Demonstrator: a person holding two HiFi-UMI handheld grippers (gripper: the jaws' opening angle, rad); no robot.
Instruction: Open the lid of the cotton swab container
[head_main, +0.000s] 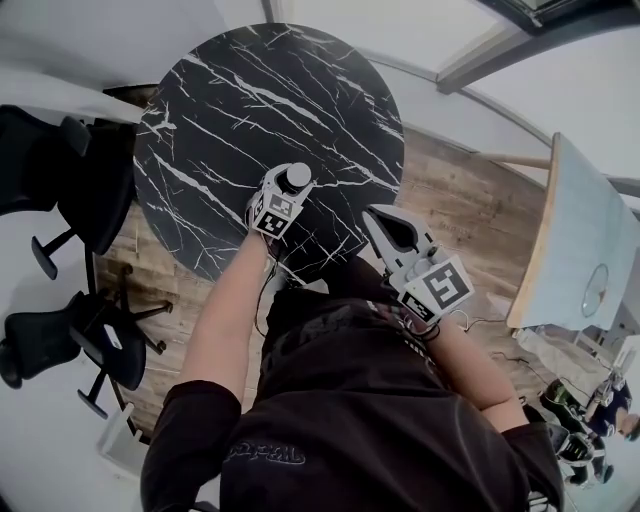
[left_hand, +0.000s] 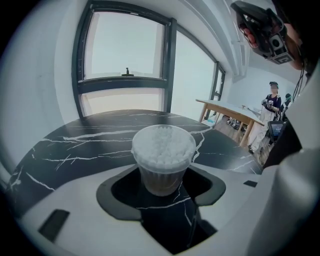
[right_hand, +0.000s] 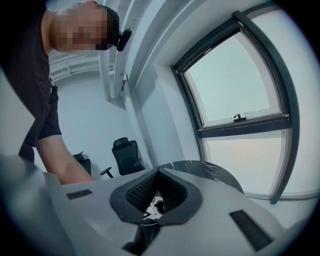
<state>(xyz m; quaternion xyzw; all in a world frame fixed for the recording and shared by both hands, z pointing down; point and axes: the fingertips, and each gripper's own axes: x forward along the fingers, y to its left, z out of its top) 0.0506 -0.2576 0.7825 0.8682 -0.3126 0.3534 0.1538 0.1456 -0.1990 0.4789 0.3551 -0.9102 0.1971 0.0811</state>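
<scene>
- A round black marble worktop with white veins stood on a wood floor in a white-walled room, with a big dark-framed window behind it.
- My left tongs stood spread, tilted down at the worktop, with one jaw on either side of the cotton swab container.
- A dark gap showed between each pad and the cup's wall, so those tongs had hold of nothing.
- The container stood upright on the worktop, toward its near edge in the head view. Its clear lid was on, with the white swab heads packed close under it.
- My right tongs were closed, pad against pad, with nothing gripped.
- They were off the worktop's near right edge, apart from the container and pointing toward the worktop.
- Black office chairs stood on the floor to the left of the worktop.
- A light wooden table stood well off to the right.
- In the left gripper view, a person stood at the far end of that table.
</scene>
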